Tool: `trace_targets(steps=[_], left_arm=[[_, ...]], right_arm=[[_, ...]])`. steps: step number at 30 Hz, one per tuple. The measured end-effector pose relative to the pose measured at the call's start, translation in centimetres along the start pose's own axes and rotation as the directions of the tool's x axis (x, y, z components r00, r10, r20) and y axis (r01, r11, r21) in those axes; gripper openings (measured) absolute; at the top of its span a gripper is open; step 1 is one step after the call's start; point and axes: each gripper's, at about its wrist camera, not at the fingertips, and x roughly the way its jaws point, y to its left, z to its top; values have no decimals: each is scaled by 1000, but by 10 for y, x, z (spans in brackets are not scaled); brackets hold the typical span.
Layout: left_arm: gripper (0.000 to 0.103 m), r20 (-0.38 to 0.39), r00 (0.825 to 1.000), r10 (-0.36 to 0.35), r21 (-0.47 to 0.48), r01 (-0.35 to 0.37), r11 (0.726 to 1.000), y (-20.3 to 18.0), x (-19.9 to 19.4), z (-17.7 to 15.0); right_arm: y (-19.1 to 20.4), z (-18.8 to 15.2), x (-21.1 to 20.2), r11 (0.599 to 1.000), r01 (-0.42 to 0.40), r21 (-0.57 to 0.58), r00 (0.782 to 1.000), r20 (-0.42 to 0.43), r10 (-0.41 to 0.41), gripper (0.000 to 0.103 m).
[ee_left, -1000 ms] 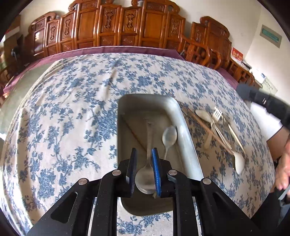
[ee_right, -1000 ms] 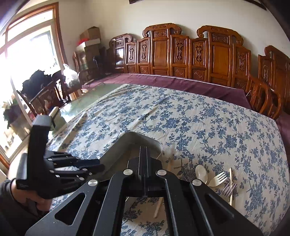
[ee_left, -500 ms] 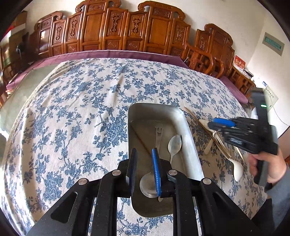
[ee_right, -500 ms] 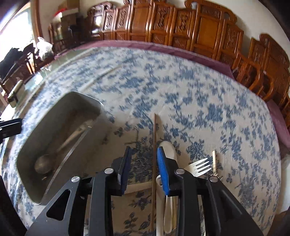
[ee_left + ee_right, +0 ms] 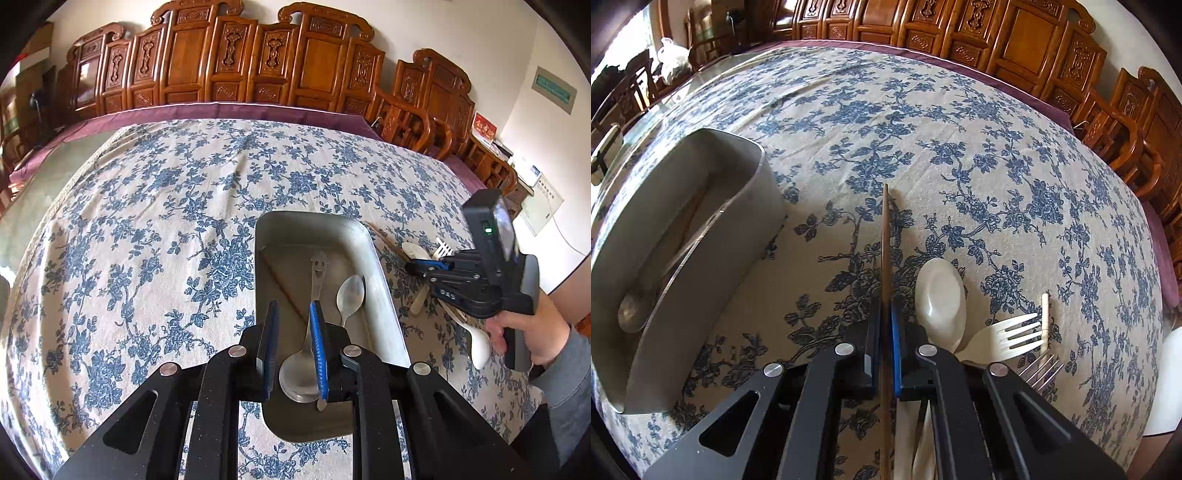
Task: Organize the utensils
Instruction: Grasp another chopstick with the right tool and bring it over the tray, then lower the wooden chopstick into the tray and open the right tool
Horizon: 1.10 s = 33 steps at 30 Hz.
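A metal tray (image 5: 373,258) sits on the floral tablecloth and holds two metal spoons (image 5: 351,293) and a brown chopstick (image 5: 280,284). My left gripper (image 5: 293,325) is open above the tray's near end, over the larger spoon (image 5: 301,376). My right gripper (image 5: 885,321) is shut on a brown chopstick (image 5: 885,240) that lies on the cloth right of the tray (image 5: 750,206). It also shows in the left wrist view (image 5: 415,266). A white spoon (image 5: 940,299), a white fork (image 5: 1008,332) and a metal fork (image 5: 1043,371) lie beside it.
The table (image 5: 147,229) carries a blue floral cloth with a purple cloth edge at the far side. Carved wooden chairs (image 5: 258,62) line the wall behind. Another white spoon (image 5: 478,349) lies near the right hand.
My right gripper has come down onto the table right of the tray and closed on the brown chopstick. My left gripper has drawn back slightly over the tray, still open.
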Motion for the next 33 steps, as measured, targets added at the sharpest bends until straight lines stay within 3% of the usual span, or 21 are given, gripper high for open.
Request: trace_targets(steps=[4,9,13,19,27,33], left_arm=[[16,5,1000,8,0,-8,1000,1,-1,1],[23,21,999,34,1,-34,999,5,-4,3],[25,32,998,60,-25,-59,998,17,-8,5],[25,43,995,86,-66,-83,994,34,-12,9],[25,42,995,90,-65,-87,994,34,-12,9],[25,38,995,94,-49,-92,995,29,-11,8]], right_arm=[[3,7,-38,995,-75,58,993,92,69,6],[28,19,-81,974,-210,90,962,196,189,6],[61,22,-93,948,-299,109,933,241,267,6],[95,29,-77,932,-322,167,929,248,276,6],[102,25,-47,904,-337,262,930,240,277,8],[99,14,-47,907,-344,243,928,237,289,10]])
